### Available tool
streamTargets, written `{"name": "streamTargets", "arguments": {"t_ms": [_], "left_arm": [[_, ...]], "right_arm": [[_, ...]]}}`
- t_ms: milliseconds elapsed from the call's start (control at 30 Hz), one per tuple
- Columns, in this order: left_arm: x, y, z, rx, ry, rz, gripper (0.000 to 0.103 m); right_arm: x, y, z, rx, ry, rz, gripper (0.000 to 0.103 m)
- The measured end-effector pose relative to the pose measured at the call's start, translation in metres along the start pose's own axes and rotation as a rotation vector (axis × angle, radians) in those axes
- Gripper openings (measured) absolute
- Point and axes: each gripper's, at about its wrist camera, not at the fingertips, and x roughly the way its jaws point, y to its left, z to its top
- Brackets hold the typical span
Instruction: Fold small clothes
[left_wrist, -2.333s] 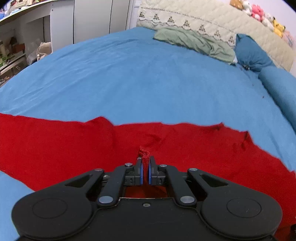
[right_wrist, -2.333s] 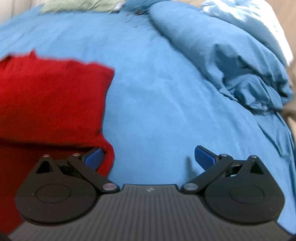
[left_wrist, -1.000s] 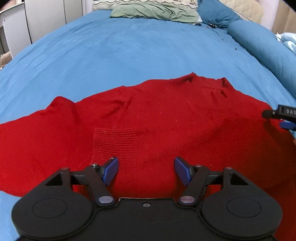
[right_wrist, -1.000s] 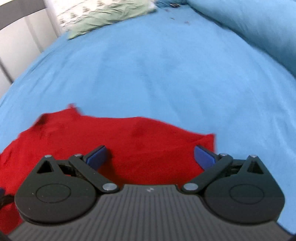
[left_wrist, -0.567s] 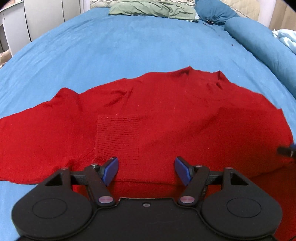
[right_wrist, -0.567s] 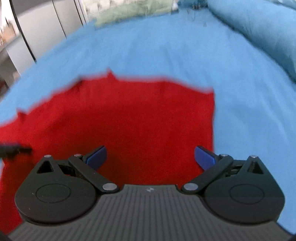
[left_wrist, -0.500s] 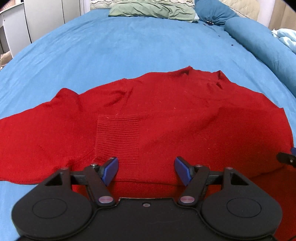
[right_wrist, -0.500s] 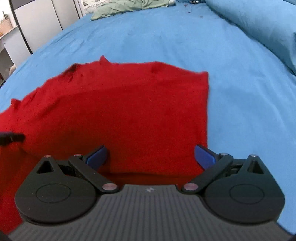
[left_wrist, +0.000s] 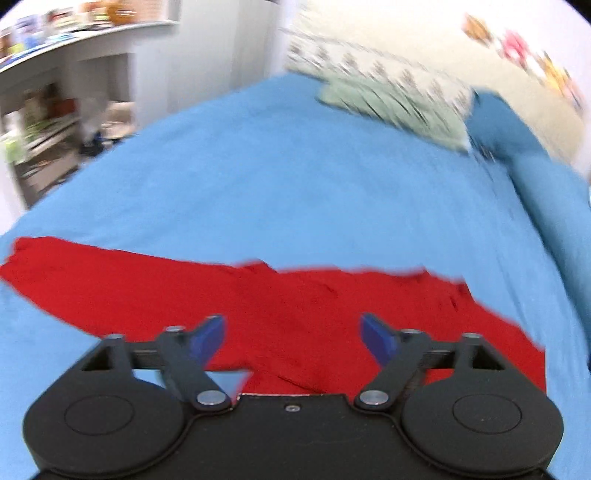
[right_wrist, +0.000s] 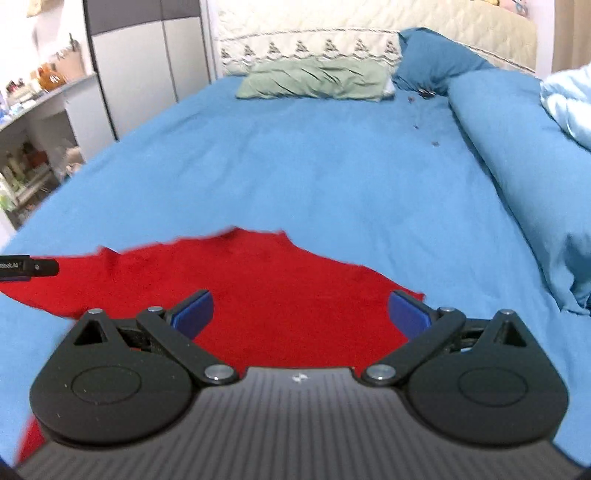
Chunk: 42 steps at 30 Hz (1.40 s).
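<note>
A red knit sweater lies spread on the blue bed sheet, with one sleeve stretched out to the left. My left gripper is open and empty, just above the sweater's near edge; this view is blurred. In the right wrist view the sweater lies below my right gripper, which is open and empty over the sweater's right part. A tip of the left gripper shows at the left edge there.
A green pillow and blue pillows lie at the headboard. A rolled blue duvet runs along the bed's right side. White cabinets and cluttered shelves stand left of the bed.
Both grippers have drawn back and tilted up, so the sweater sits lower in both views. The left view has swung left and shows the sleeve. Both stay open.
</note>
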Motion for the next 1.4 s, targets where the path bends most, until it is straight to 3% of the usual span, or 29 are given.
{"name": "streamTargets", "arguments": {"t_ms": [167, 267, 433, 667, 833, 867, 900, 1000, 1233, 1400], "left_arm": [[-0.013, 0.085, 0.015, -0.124, -0.043, 0.061, 0.097], [-0.001, 0.14, 0.018, -0.191, -0.03, 0.126, 0.096], [0.03, 0.228, 0.013, -0.348, -0.03, 0.164, 0.093], [0.083, 0.299, 0.0, -0.453, 0.008, 0.204, 0.066], [0.097, 0.309, -0.005, -0.445, -0.01, 0.224, 0.052], [0.097, 0.306, -0.005, -0.425, -0.012, 0.239, 0.045], [0.1, 0.305, -0.005, -0.408, -0.011, 0.256, 0.03], [0.106, 0.309, -0.002, -0.413, -0.012, 0.271, 0.008], [0.1, 0.299, 0.012, -0.371, -0.051, 0.282, 0.005], [0.077, 0.256, 0.032, -0.253, -0.132, 0.233, 0.005]], "right_arm": [[-0.005, 0.072, 0.016, -0.02, 0.019, 0.044, 0.103], [0.0, 0.121, 0.017, -0.021, 0.024, 0.096, 0.103], [0.027, 0.207, 0.005, -0.026, 0.039, 0.165, 0.103], [0.07, 0.291, -0.019, -0.03, 0.091, 0.207, 0.103], [0.092, 0.32, -0.037, -0.069, 0.126, 0.194, 0.103], [0.094, 0.322, -0.04, -0.071, 0.13, 0.196, 0.103], [0.097, 0.325, -0.042, -0.072, 0.134, 0.197, 0.103], [0.101, 0.33, -0.045, -0.084, 0.141, 0.193, 0.103], [0.102, 0.325, -0.044, -0.074, 0.141, 0.161, 0.103], [0.096, 0.305, -0.039, -0.048, 0.127, 0.138, 0.103]]}}
